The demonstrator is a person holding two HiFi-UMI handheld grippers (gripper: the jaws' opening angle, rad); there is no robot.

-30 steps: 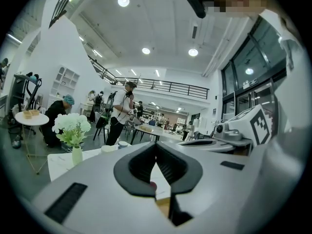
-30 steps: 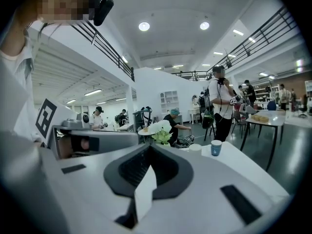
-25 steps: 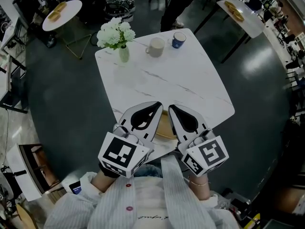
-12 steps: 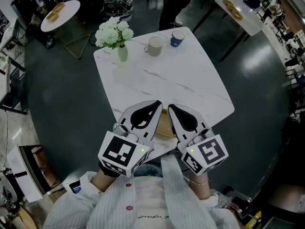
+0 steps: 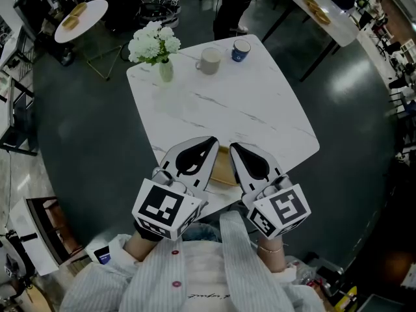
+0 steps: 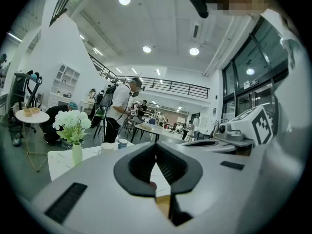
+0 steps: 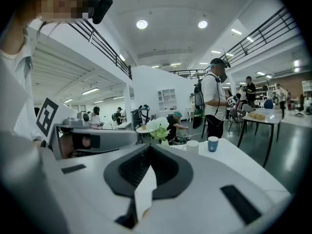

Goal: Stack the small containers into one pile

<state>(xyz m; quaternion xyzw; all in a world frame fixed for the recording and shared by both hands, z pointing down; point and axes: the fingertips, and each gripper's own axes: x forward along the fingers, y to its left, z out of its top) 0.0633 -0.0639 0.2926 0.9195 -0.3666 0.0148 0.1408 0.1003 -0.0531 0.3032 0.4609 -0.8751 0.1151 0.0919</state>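
head view, 6 o'clock: left gripper and right gripper side by side over table edge, both fully closed, gripping nothing. 12 o'clock: white mug, blue cup, apart.

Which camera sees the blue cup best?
The right gripper view: the blue cup stands bright, whole and side-on. The head view shows it dim from above; the left gripper view shows it tiny.
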